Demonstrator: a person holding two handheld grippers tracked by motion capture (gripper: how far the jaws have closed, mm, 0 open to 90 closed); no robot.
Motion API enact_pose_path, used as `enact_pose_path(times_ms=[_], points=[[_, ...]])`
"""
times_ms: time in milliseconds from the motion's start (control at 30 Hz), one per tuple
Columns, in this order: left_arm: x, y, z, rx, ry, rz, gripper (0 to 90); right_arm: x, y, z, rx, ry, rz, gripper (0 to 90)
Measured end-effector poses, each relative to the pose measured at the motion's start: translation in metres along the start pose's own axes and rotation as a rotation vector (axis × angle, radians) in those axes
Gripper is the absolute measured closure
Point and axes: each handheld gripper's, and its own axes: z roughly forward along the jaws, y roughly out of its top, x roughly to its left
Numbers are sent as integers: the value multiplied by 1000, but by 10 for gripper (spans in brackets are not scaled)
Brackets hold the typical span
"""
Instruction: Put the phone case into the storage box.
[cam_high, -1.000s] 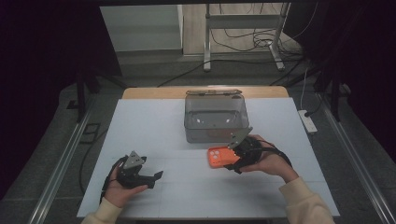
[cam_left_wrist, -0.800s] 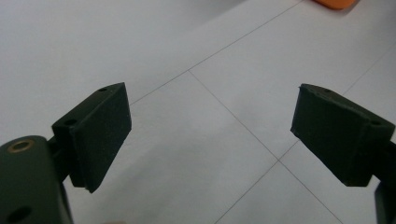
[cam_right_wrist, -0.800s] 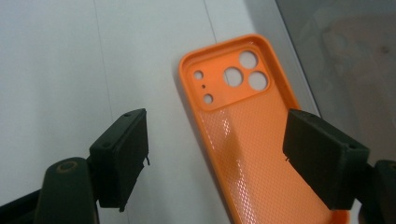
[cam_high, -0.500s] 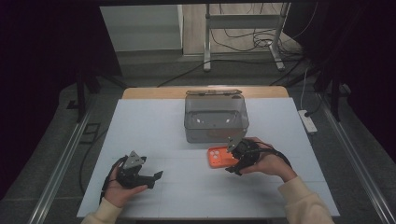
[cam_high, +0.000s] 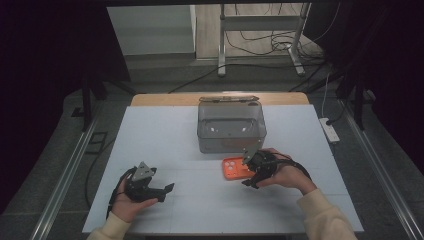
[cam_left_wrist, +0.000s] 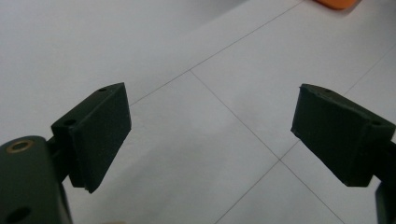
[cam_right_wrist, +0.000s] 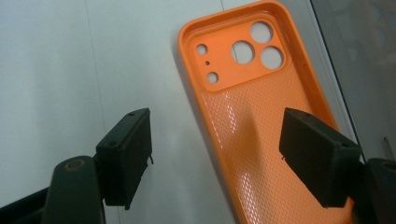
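Note:
An orange phone case lies flat on the white table, inner side up, camera holes toward the far end. My right gripper hovers open over its near end, one jaw above the case and the other over bare table to its left. My left gripper rests open at the front left over bare table, nothing between its jaws. A corner of the orange phone case peeks in at the top of the left gripper view.
A clear grey plastic box stands just behind the case, mid-table; its wall runs along the case's right side. The white table top ends in a wooden strip at the back. A power strip lies off the right edge.
My right gripper has slid a little left and closer over the case's near end. The left gripper has stayed put.

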Motion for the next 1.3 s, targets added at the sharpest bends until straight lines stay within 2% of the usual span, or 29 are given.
enact_pose_path(times_ms=[633,933,1100,1300], points=[[0,0,0,-1,0,1,120,-2,1,7,21,8,-17,346],[0,0,-1,-1,1,4,123,-2,1,9,39,21,-22,456],[0,0,-1,2,0,5,124,-1,2,12,47,36,-43,535],[1,0,-1,1,0,3,123,0,2,13,68,30,-67,622]])
